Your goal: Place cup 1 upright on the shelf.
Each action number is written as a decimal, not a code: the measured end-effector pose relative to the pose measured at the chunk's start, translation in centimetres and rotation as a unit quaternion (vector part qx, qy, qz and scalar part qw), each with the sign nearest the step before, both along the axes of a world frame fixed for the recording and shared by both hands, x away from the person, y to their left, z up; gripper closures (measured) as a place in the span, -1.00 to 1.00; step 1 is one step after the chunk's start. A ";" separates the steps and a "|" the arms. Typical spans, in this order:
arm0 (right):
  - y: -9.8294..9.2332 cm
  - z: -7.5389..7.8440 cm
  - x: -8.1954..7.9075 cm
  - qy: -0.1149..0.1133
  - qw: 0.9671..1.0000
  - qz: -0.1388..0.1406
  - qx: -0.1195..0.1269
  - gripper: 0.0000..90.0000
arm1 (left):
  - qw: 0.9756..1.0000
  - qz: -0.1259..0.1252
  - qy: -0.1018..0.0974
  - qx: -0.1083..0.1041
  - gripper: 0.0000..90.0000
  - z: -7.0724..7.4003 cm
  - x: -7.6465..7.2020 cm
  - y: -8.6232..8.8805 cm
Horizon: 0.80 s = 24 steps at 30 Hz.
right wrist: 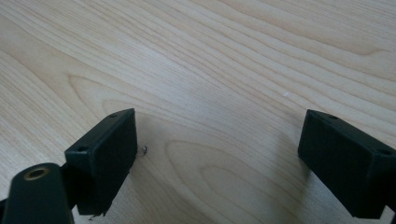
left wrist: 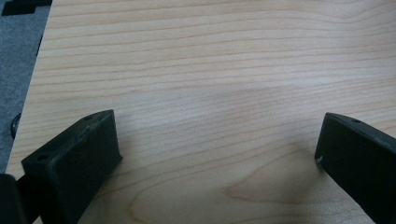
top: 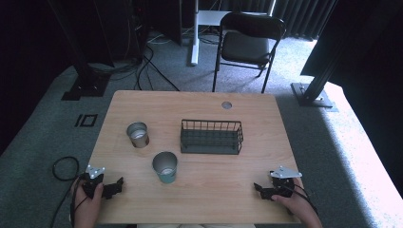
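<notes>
At the near left corner of the table [top: 199,102], my left gripper [top: 116,186] rests low over the wood, held in my left hand [top: 90,202]. Its jaws stand wide apart with bare tabletop between them, as the left gripper view confirms; it holds nothing. It points inward, toward the cups, which I judge to be a ready position for a reach.

Moving right, the first metal cup [top: 137,134] stands upright on the left half of the table. The second metal cup [top: 165,166] stands upright nearer to me, just right of the first and apart from it; it is the closest item to my left gripper. Both look empty.

At mid-table, the black wire basket [top: 211,137] sits upright and open-topped, just beyond and right of the second cup, not touching it. I judge it the likely receptacle for the cups.

At the near right, my right gripper [top: 259,189], in my right hand [top: 294,202], also lies low with jaws wide and nothing between them, well apart from every item.
</notes>
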State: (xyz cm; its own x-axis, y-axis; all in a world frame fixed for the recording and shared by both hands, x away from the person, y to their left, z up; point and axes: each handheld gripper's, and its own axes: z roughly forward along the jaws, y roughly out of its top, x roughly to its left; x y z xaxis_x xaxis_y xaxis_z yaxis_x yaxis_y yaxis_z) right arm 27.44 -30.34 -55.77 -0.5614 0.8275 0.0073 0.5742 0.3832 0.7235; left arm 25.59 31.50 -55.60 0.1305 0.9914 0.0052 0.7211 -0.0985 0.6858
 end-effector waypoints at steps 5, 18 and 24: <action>0.0 0.0 0.0 0.000 1.000 0.000 0.000 -0.75 | 1.000 0.000 0.000 0.000 -0.99 0.0 0.0 0.0; 0.0 0.0 0.0 0.000 1.000 0.003 0.000 -0.75 | 1.000 0.000 0.000 0.000 -0.99 0.0 0.0 0.0; 0.0 0.0 0.1 0.000 1.000 0.007 -0.001 -0.75 | 1.000 0.000 0.000 0.000 -0.99 0.0 0.0 0.0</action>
